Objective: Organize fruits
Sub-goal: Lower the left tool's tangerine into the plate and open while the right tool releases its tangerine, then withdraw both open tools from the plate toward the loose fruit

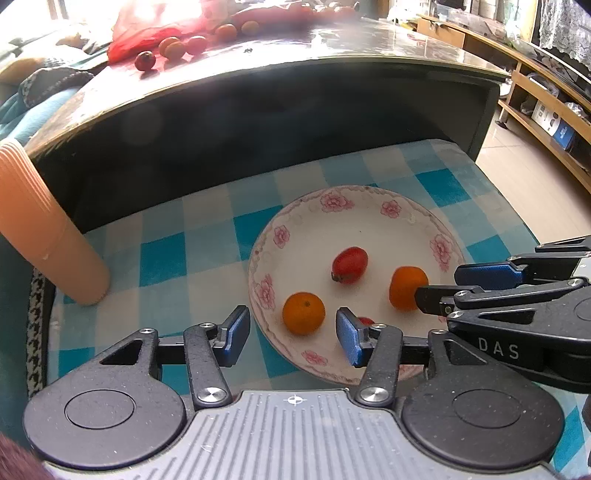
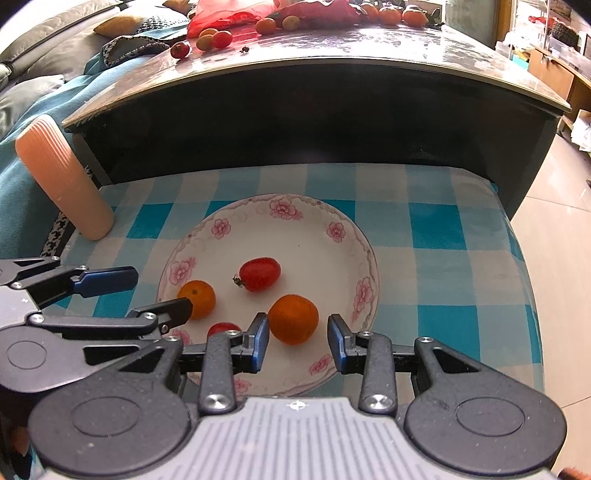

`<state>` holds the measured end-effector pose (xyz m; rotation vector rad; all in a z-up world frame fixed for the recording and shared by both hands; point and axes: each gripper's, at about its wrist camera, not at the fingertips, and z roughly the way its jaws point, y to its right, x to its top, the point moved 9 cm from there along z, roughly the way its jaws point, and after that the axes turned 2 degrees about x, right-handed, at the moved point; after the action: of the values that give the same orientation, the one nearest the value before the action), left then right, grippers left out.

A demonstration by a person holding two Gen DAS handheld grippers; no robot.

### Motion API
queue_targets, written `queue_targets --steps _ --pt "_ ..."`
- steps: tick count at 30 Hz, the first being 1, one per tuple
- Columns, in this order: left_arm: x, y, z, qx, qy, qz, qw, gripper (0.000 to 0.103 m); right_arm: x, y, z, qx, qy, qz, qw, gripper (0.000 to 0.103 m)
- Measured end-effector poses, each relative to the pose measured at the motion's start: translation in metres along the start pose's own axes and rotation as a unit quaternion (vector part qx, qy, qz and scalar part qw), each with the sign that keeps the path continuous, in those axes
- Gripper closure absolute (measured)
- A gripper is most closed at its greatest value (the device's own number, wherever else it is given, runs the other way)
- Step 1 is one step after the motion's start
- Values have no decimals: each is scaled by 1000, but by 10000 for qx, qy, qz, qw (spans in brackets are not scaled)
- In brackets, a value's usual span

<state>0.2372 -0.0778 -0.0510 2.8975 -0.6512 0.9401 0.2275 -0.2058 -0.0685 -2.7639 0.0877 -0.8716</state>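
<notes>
A white floral plate (image 1: 332, 206) (image 2: 295, 218) sits on a blue checked cloth. In it lie two small oranges (image 1: 303, 313) (image 1: 406, 288), a red tomato (image 1: 349, 264) and a second red tomato, mostly hidden (image 2: 222, 328). My left gripper (image 1: 291, 338) is open, its fingers either side of the near orange (image 2: 197, 297). My right gripper (image 2: 298, 341) is open around the other orange (image 2: 293, 319). Neither gripper holds anything.
A dark low table (image 1: 295, 55) (image 2: 332, 48) stands behind, with several loose tomatoes and oranges (image 1: 173, 48) (image 2: 218, 38) and a red bag (image 1: 147, 33). A peach ribbed cylinder (image 1: 40, 229) (image 2: 62, 177) leans at the left. A wooden shelf (image 1: 546, 99) is at the right.
</notes>
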Motion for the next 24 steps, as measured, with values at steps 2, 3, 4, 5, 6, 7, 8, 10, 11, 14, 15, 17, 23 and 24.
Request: queue_targets --steps 2,3,4,5,6,7,8,10,11,14,15,17,23,24 --pt "-2 1 -3 -5 -1 9 10000 44 -3 -1 -3 -5 -5 -1 10000 55" --pt "-4 2 -4 -10 -4 7 10000 44 -5 -2 -4 -6 -7 -3 10000 55" --pt "-5 2 -6 -19 -7 2 10000 45 -5 -2 -4 -4 -11 -2 10000 55" --pt "-6 2 -7 -27 -11 -3 10000 45 -6 -2 -5 -1 -17 0 10000 55" --pt "-8 2 -9 -34 -13 -4 10000 45 -8 -3 -7 2 -18 0 10000 55" --pt "-9 3 -11 -42 -16 -3 10000 45 -11 -4 -9 7 -19 -2 10000 55" --pt "-11 3 -12 -52 -24 0 10000 45 -13 -5 -10 14 -24 -1 10000 55" --pt "-15 3 -14 -67 -45 9 10000 45 -17 -6 -13 27 -42 -2 10000 55" --pt "-17 4 -15 -74 -56 9 10000 45 -19 -7 -14 26 -55 -9 10000 55" --pt "-22 5 -16 -103 -97 -2 9999 45 -24 -9 -16 15 -89 -33 10000 55" --pt "-24 5 -17 -117 -112 -11 9999 46 -26 -9 -17 14 -104 -32 9999 55" --pt "-29 7 -17 -150 -155 -21 9998 46 -30 -10 -18 18 -137 -15 9999 55" --pt "-44 16 -18 -238 -256 46 9994 46 -46 -8 -18 63 -310 41 9995 55" --pt "-46 18 -19 -252 -267 56 9993 46 -49 -7 -18 88 -342 69 9994 55"
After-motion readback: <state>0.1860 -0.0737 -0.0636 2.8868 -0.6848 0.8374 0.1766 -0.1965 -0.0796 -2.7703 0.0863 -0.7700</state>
